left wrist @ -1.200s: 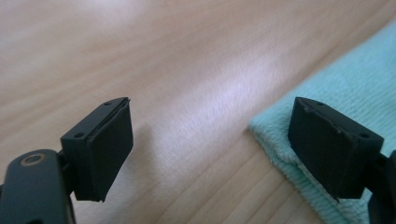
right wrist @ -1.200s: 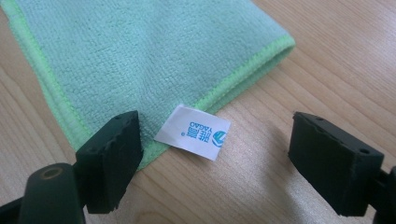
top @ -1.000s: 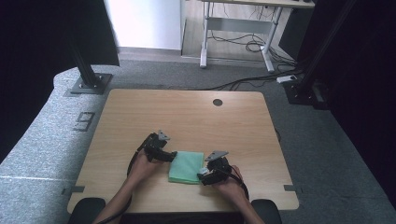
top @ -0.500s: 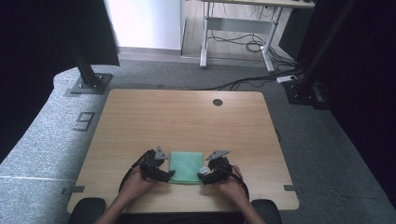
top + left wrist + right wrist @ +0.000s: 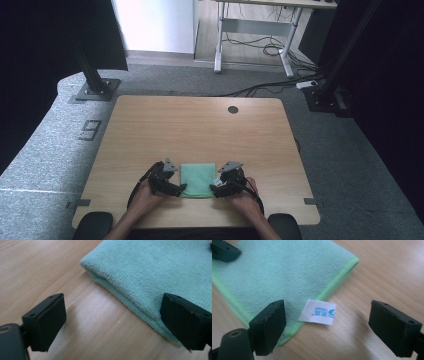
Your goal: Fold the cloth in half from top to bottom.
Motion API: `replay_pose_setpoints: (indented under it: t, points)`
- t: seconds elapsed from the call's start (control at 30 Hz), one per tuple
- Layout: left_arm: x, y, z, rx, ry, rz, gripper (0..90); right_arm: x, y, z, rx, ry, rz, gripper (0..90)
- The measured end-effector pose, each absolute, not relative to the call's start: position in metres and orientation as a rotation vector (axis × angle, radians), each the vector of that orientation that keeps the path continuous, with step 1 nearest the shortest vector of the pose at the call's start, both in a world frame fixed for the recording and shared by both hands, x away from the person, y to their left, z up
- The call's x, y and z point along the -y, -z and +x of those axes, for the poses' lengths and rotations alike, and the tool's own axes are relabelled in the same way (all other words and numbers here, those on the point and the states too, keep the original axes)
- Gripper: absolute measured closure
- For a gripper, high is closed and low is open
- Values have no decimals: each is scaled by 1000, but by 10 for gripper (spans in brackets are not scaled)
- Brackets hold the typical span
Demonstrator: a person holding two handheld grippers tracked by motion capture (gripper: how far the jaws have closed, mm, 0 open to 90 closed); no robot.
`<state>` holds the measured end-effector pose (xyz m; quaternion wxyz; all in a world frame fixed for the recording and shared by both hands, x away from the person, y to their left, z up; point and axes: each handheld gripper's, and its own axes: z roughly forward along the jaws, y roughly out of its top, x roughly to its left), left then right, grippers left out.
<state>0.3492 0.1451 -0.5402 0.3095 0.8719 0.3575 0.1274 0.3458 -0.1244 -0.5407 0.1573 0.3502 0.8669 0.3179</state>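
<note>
A folded mint-green towel lies flat near the front edge of the wooden table. My left gripper rests at the towel's near left corner and my right gripper at its near right corner. In the left gripper view the jaws have just been opening; bare wood and the towel's folded edge lie between them, unpressed. In the right gripper view the gripper stands open over the towel's green-hemmed corner and its white label. A jaw of the left gripper shows at top left there.
The table has a round cable hole at its far right. Grey carpet surrounds it, with a black stand base at the far left, another at the far right, and a desk frame with cables behind.
My left gripper came from the towel's far left side back to its near left corner. The towel now lies squarer to the table edge. The right gripper stayed put.
</note>
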Motion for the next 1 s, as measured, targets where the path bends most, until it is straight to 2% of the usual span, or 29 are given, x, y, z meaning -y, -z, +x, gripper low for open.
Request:
replay_pose_setpoints:
  t: [0.13, 1.0]
  points:
    - [-144, 541, 364, -972, -373, 2285, 66, 128, 544, 354, -2484, -949, 1057, 132]
    - [-138, 547, 422, -1087, -388, 2181, 58, 136, 546, 420, -2395, -938, 1190, 133]
